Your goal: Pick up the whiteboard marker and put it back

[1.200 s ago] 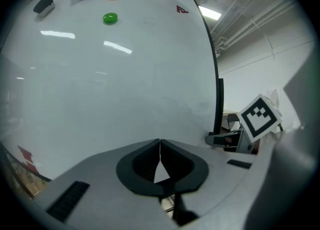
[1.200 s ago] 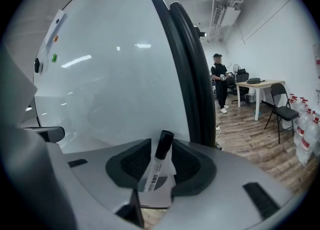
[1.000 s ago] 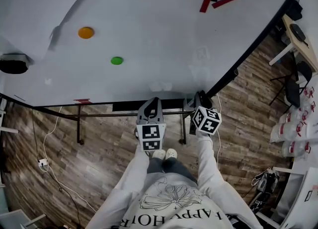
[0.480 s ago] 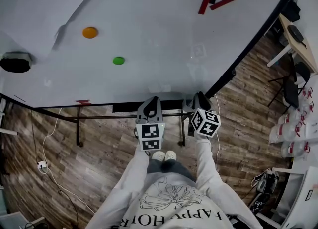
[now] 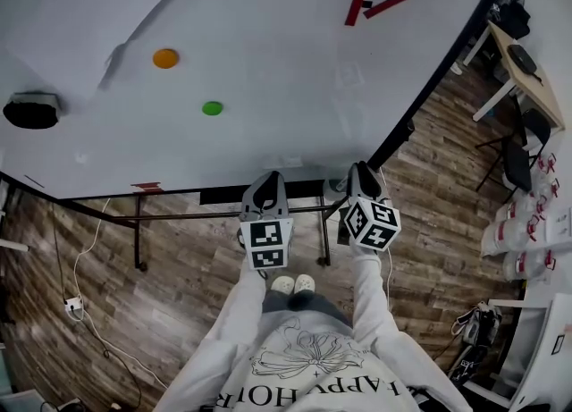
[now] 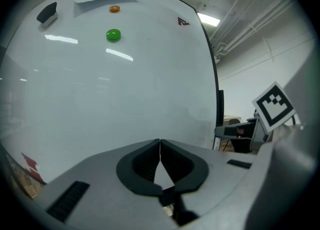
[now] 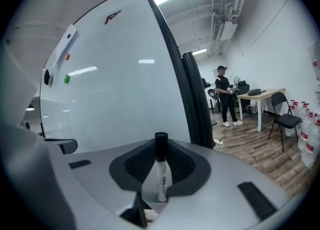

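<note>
A whiteboard (image 5: pixel 286 88) stood on a wood-plank floor (image 5: pixel 179 312); on its left half sat an orange magnet (image 5: pixel 165 58), with a green magnet (image 5: pixel 212 108) just right of it; a black eraser (image 5: pixel 31 111) clung near the left edge, beside a sheet of paper (image 5: pixel 80 8); a red-and-black logo (image 5: pixel 371 4) marked the right side; far right stood a pale tabletop (image 5: pixel 527 71), a dark chair (image 5: pixel 518 164) and bottles (image 5: pixel 527 231); a person (image 7: pixel 225 99) stood by that tabletop.

Print on shirt, board, marker
Sweatshirt (image 5: pixel 308 367) reads "HAPPY HOR", upside down; whiteboard (image 5: pixel 286 79) bears a red-and-black F-shaped logo (image 5: pixel 371 4); label on the whiteboard marker (image 7: pixel 161 179) is illegible.
</note>
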A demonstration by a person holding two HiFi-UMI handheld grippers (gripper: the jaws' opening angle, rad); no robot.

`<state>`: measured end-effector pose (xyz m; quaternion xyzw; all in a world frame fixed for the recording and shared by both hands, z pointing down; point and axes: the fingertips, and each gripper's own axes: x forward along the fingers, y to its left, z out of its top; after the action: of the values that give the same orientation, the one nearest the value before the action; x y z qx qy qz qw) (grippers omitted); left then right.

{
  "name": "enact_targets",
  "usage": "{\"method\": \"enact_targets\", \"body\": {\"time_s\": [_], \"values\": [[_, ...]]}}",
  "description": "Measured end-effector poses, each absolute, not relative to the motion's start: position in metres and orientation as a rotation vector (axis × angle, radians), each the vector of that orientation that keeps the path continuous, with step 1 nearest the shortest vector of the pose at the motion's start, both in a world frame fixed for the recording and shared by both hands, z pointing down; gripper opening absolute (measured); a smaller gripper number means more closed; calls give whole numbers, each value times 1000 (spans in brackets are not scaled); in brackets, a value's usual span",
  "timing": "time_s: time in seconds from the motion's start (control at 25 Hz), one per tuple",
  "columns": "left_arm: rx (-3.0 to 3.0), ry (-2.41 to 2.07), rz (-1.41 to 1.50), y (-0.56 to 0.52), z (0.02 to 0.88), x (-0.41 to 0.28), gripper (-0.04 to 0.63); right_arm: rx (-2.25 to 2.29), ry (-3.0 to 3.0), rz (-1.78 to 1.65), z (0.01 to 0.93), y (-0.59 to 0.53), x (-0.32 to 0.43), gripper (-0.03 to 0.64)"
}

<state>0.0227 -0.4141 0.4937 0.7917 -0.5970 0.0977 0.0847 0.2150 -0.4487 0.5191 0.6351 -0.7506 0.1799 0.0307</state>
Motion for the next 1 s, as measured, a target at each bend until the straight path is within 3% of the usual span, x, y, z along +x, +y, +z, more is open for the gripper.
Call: {"method": "enact_targets", "body": {"time_s": [1.0], "values": [[2424, -1806, 193, -413, 452, 26, 6, 1996, -2427, 290, 420, -431, 216, 63]]}}
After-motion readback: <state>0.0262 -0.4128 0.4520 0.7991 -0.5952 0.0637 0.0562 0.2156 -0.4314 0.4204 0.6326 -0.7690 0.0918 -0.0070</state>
